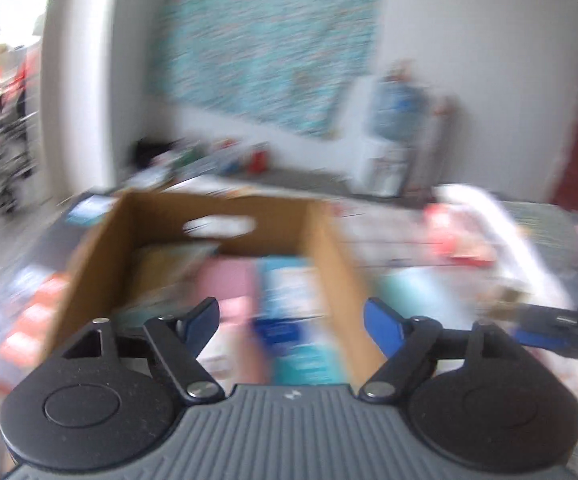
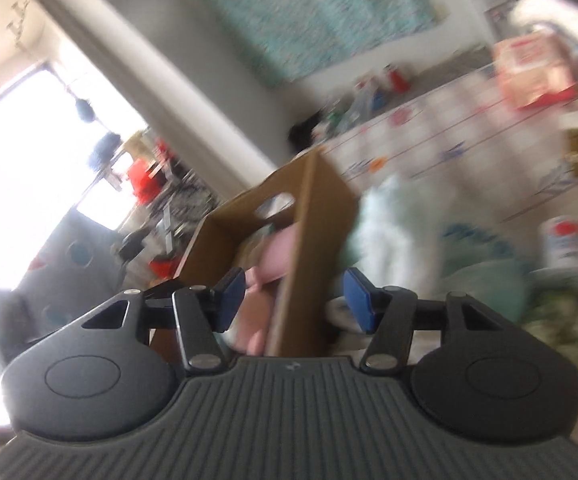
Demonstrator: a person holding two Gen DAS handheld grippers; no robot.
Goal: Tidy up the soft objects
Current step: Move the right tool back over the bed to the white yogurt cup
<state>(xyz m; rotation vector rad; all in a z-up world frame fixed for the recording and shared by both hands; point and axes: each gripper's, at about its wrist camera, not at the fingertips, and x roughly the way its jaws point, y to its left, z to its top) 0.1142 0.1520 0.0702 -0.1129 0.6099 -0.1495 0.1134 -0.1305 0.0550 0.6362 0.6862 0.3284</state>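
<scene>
While both frames smear with motion blur, a patterned bedspread fills the right side of the right wrist view, running from about one o'clock to four o'clock, with a pale heap of soft things piled just beside a cardboard box. From the left wrist view the box sits dead centre at twelve o'clock, open at the top, a hand slot cut in its far wall. Inside lie a pink cloth and a blue-and-white item, too blurred to name. Low in that frame, the left gripper hangs over the near rim with its jaws wide apart and nothing between the blue pads. At three o'clock, the tip of the other tool pokes in from the edge. Seen from its own camera, the right gripper also stands open and empty, the box's near corner rising between its pads without touching them. Judging by this, a drop into the box is done and the next pick lies in the heap at two o'clock. A clean job would mean clearing the cardboard wall before swinging across, then pinching a thick fold, not a loose edge.
</scene>
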